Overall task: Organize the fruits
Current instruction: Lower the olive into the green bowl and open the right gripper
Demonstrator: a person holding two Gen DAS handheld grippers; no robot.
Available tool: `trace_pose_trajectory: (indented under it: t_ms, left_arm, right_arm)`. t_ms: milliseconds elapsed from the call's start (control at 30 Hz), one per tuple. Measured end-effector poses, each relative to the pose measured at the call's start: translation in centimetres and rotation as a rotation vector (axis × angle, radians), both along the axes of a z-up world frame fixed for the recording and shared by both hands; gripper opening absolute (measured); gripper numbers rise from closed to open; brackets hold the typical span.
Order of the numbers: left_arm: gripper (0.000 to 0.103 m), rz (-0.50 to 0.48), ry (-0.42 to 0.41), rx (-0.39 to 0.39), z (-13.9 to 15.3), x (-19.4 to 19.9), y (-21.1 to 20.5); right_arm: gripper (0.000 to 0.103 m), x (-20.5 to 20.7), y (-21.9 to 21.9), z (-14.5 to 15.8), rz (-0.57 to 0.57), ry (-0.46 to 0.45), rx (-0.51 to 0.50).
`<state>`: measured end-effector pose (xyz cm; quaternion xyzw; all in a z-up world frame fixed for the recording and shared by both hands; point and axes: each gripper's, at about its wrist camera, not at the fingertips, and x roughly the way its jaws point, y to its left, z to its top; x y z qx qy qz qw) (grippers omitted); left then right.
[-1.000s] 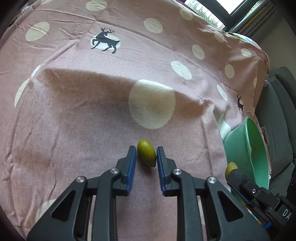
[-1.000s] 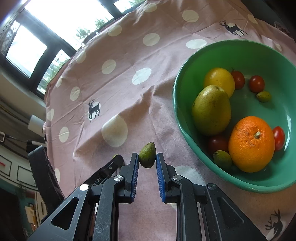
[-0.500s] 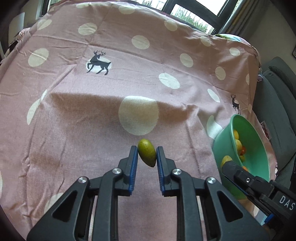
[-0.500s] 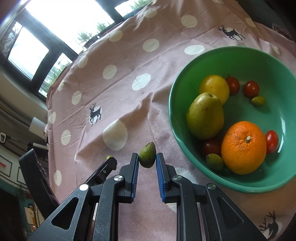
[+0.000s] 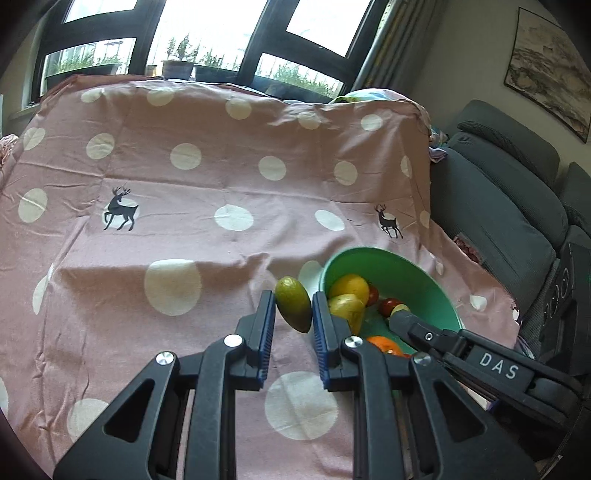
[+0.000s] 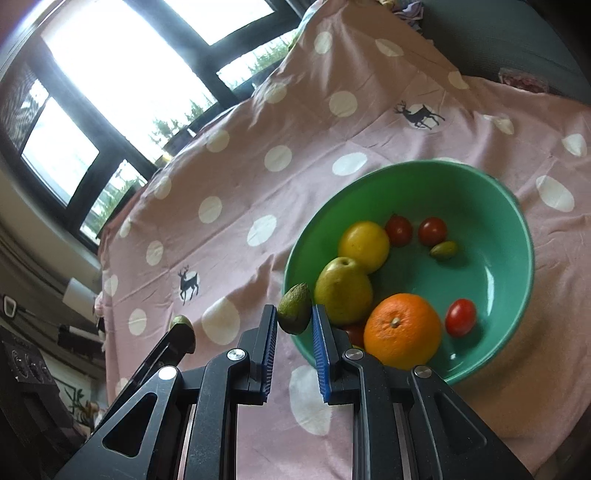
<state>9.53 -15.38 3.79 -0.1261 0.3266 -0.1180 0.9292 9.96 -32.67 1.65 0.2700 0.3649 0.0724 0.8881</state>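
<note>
My left gripper (image 5: 293, 312) is shut on a small green oval fruit (image 5: 293, 308), held in the air just left of the green bowl (image 5: 421, 275). My right gripper (image 6: 294, 319) is shut on another small green fruit (image 6: 294, 307), held at the bowl's (image 6: 513, 229) near left rim. The bowl holds a pear (image 6: 343, 290), a yellow fruit (image 6: 364, 242), an orange (image 6: 402, 332), three red cherry tomatoes in plain view (image 6: 432, 230) and a small green fruit (image 6: 443, 249). The right gripper shows in the left wrist view (image 5: 400, 312), over the bowl. The left gripper shows in the right wrist view (image 6: 181, 326).
A pink tablecloth with white dots and deer prints (image 5: 184, 184) covers the table. A grey sofa (image 5: 498, 206) stands to the right of the table. Windows (image 5: 203, 33) are behind the far edge.
My left gripper has lifted its green fruit off the cloth and moved right toward the bowl. My right gripper has risen and tilted, keeping its fruit at the bowl's rim.
</note>
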Motion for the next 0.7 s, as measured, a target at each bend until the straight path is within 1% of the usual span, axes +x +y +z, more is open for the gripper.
trace_pose_trajectory:
  t_ms: [100,267,367,500,700]
  left_arm:
    - [0.020,-0.037,-0.004,0.025,-0.1,0.2,-1.6]
    - [0.020,-0.120,0.003,0.022,-0.5,0.7,-4.0]
    - [0.020,-0.144,0.018,0.031,-1.0,1.0,-5.0]
    - [0.020,-0.193,0.042,0.025,-1.7,1.5,-5.9]
    - [0.020,-0.238,0.066,0.026,-2.6,1.8,-7.3]
  right_arm:
    - [0.021,-0.3,-1.5,-0.1,-0.045,0.000,0.008]
    - [0.021,-0.5,-3.5,-0.6,-0.104,0.015,0.013]
    - [0.021,-0.6,-4.4,-1.0,-0.130,0.026,0.018]
    - [0.021,-0.7,-5.3,-1.3,-0.153,0.035,0.027]
    - [0.021,-0.7,-6.0,-1.7,-0.199,0.060,0.001]
